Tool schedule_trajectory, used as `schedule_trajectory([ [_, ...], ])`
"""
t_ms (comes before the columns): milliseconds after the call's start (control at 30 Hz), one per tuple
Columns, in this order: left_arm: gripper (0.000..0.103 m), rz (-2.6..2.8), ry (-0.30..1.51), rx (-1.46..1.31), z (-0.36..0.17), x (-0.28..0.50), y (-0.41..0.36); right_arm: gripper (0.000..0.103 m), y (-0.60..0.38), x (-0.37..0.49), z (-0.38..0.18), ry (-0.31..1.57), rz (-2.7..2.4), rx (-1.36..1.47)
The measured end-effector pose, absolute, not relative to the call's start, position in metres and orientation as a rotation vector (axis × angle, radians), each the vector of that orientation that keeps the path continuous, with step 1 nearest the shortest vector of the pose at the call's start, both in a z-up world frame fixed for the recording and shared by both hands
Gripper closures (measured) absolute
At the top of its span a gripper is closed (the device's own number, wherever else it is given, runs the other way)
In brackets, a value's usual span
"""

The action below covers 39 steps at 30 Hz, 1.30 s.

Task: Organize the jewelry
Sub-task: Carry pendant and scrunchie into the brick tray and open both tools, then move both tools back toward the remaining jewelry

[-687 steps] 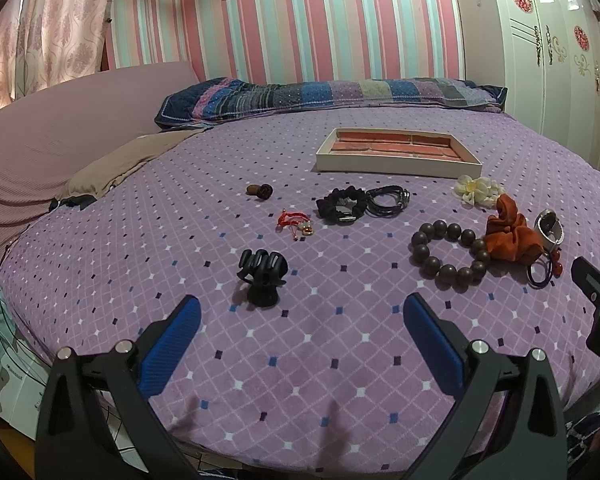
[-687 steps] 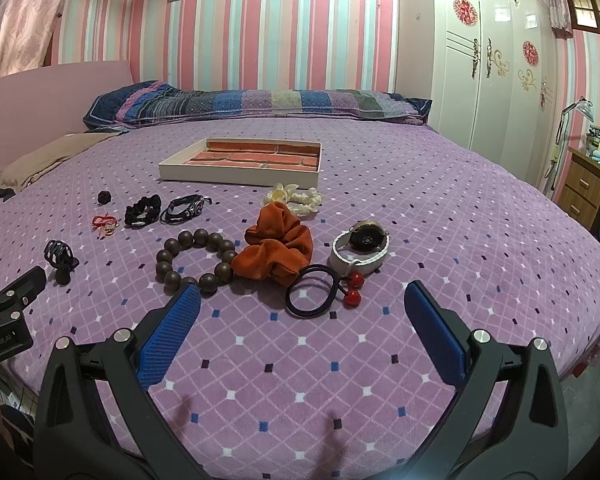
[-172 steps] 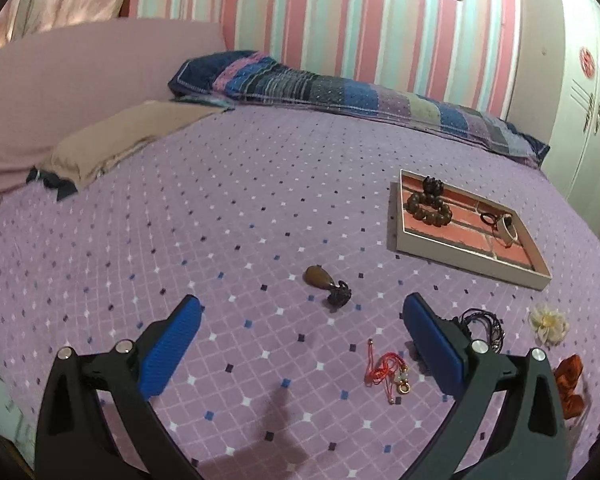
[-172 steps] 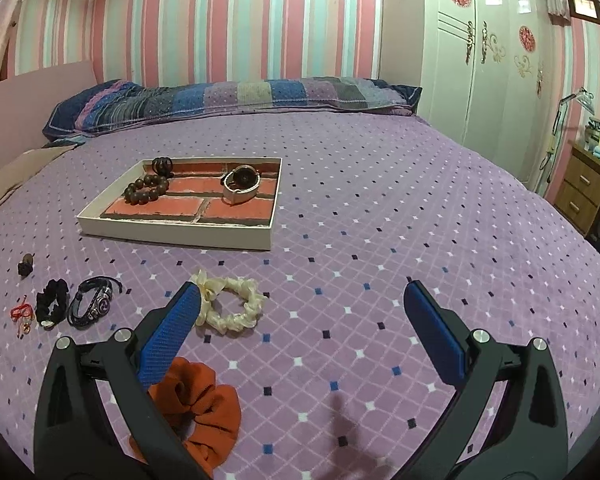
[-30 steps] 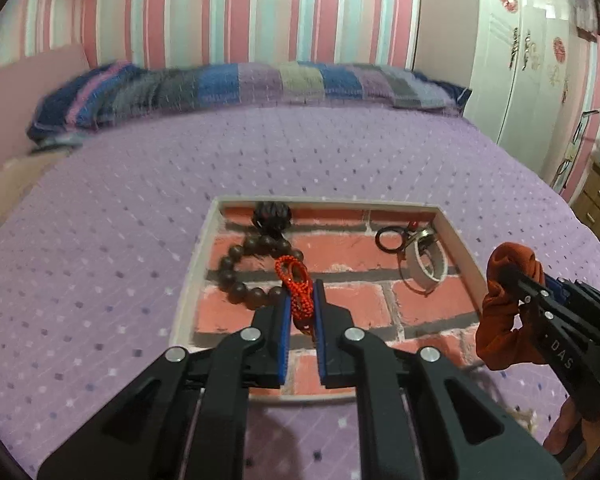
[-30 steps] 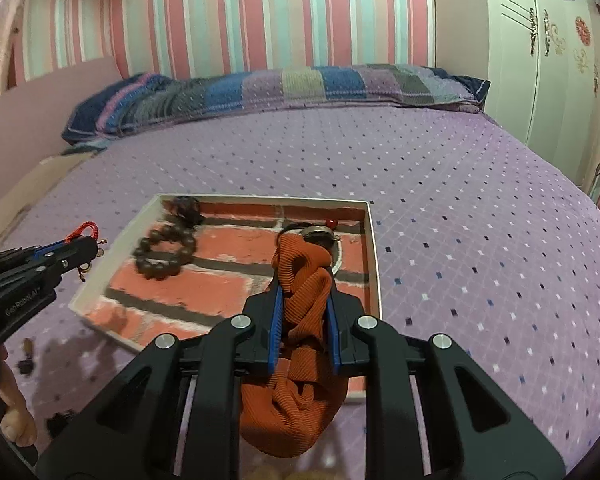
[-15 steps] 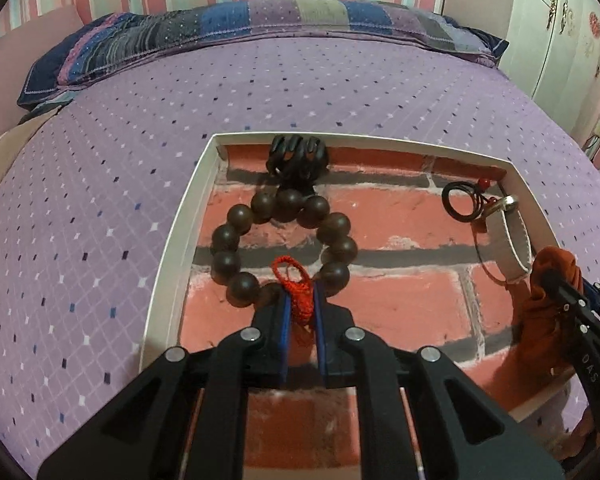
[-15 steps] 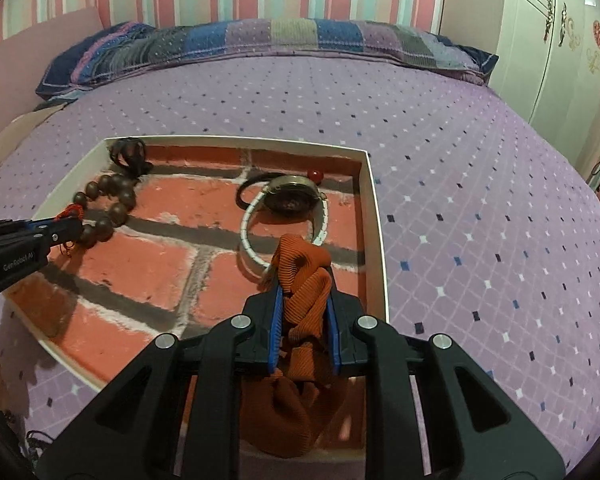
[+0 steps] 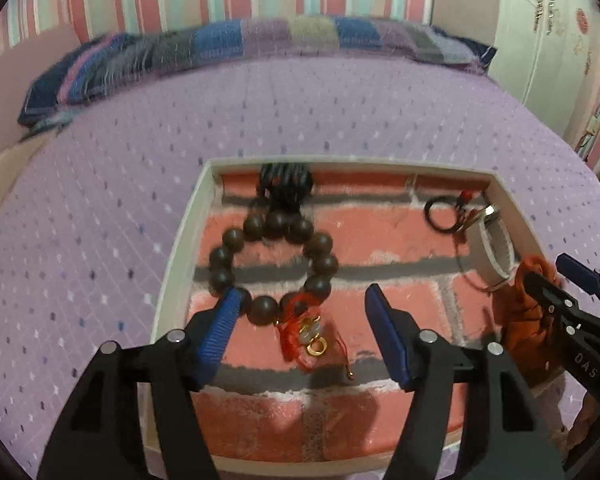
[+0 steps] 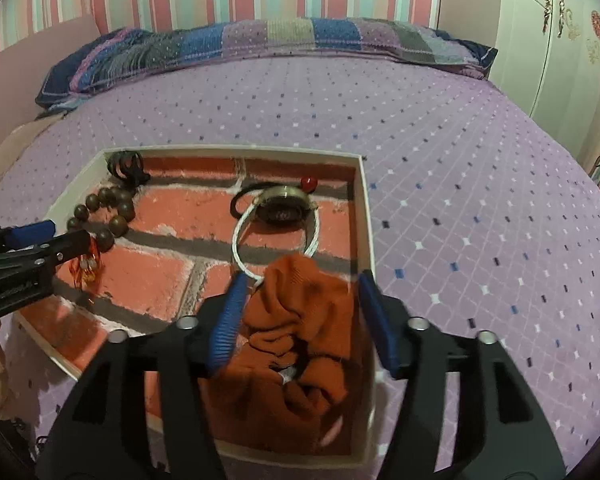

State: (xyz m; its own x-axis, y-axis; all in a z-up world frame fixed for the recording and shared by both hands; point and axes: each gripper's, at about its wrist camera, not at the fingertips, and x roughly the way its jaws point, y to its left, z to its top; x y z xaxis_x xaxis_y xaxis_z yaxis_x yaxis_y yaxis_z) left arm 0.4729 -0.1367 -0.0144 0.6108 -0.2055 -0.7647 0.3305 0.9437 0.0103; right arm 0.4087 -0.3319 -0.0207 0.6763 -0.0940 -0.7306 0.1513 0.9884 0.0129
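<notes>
Jewelry tray (image 9: 180, 240): your left gripper (image 9: 300, 320) is opening, its jaws clear of the red charm cord (image 9: 306, 330) lying by the bead bracelet (image 9: 272, 264). Rightward, your right gripper (image 10: 300, 312) is opening around the orange scrunchie (image 10: 300, 320); pads seemingly off it, though blurred.

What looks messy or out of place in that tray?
Slightly messy: the red cord charm lies across the wooden bead bracelet, and the orange scrunchie covers part of the white watch strap. Nothing looks spilled or damaged.
</notes>
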Motion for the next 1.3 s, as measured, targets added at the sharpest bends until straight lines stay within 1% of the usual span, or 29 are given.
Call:
schedule_trajectory([
  [100, 0.038, -0.331, 0.842, 0.137, 0.000, 0.467, -0.134, 0.027, -0.332, 0.403, -0.008, 0.784, -0.133, 0.070],
  [167, 0.038, -0.330, 0.812, 0.126, 0.015, 0.459, -0.130, 0.013, -0.331, 0.395, 0.007, 0.740, -0.129, 0.067],
  [200, 0.036, -0.327, 0.794, 0.122, 0.024, 0.453, -0.126, 0.010, -0.329, 0.388, 0.015, 0.713, -0.129, 0.064],
  [233, 0.035, -0.323, 0.784, 0.117, 0.031, 0.448, -0.122, 0.006, -0.328, 0.381, 0.022, 0.692, -0.128, 0.060],
  [267, 0.027, -0.318, 0.767, 0.100, 0.041, 0.440, -0.113, 0.004, -0.327, 0.374, 0.029, 0.674, -0.126, 0.058],
  [300, 0.017, -0.315, 0.751, 0.085, 0.048, 0.433, -0.108, 0.004, -0.325, 0.365, 0.035, 0.657, -0.123, 0.058],
  [333, 0.015, -0.310, 0.719, 0.069, 0.056, 0.421, -0.096, 0.004, -0.324, 0.356, 0.040, 0.646, -0.123, 0.058],
  [533, 0.012, -0.239, 0.646, 0.086, 0.083, 0.358, -0.038, 0.004, -0.313, 0.301, 0.051, 0.614, -0.140, 0.057],
  [600, 0.007, -0.199, 0.626, 0.078, 0.089, 0.336, -0.014, 0.004, -0.309, 0.286, 0.051, 0.607, -0.145, 0.057],
  [767, 0.004, -0.103, 0.584, 0.068, 0.096, 0.290, 0.032, 0.004, -0.297, 0.239, 0.050, 0.573, -0.180, 0.049],
  [833, 0.004, -0.043, 0.561, 0.089, 0.091, 0.272, 0.044, 0.004, -0.293, 0.224, 0.047, 0.550, -0.185, 0.053],
  [1000, 0.004, -0.052, 0.597, 0.072, 0.068, 0.255, 0.061, 0.004, -0.283, 0.200, 0.026, 0.543, -0.209, 0.050],
  [1133, 0.004, -0.049, 0.624, 0.062, 0.045, 0.260, 0.061, 0.004, -0.284, 0.203, 0.015, 0.565, -0.198, 0.071],
  [1300, 0.004, -0.119, 0.730, 0.039, 0.009, 0.273, 0.048, 0.004, -0.290, 0.211, -0.002, 0.604, -0.239, 0.041],
])
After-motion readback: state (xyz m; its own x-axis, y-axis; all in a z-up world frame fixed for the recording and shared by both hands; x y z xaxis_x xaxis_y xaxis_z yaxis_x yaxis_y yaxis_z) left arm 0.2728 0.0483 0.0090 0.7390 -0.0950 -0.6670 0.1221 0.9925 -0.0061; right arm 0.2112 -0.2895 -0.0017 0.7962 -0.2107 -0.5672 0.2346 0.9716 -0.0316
